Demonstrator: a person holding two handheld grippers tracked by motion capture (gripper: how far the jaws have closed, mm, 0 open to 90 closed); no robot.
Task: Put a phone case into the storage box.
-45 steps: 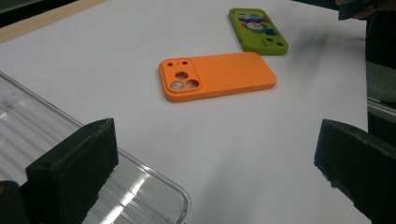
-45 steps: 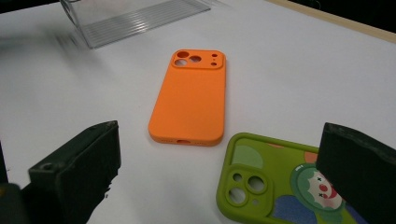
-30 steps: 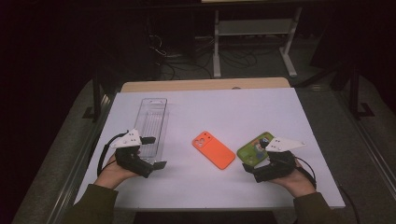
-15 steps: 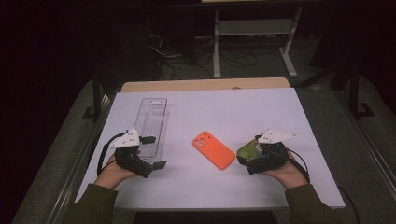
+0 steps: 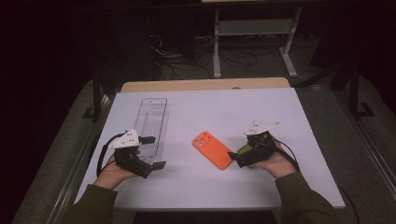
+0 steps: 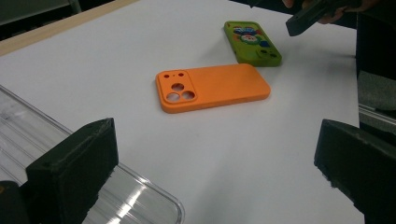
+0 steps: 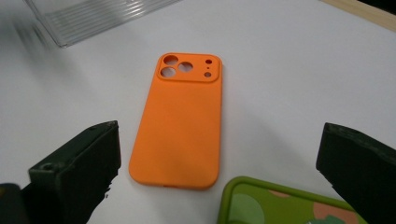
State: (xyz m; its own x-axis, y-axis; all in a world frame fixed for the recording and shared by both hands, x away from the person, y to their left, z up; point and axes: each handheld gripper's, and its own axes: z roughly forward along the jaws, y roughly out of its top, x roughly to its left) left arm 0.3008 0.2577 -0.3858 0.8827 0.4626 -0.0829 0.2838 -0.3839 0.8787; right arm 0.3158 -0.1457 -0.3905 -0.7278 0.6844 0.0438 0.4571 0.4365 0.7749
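Right gripper [image 5: 232, 155] spread wide, hovering over the green case [image 7: 289, 205] and just beside the orange case [image 5: 212, 149] lying flat mid-table, left gripper [image 5: 156, 151] spread wide, empty, by the clear tray [image 5: 152, 121]

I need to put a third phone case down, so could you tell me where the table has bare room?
The far right stretch of the white table, beyond the orange case, is bare, as is the near strip between the hands. It is crowded where the right claw hovers over the green case, and by the clear tray.
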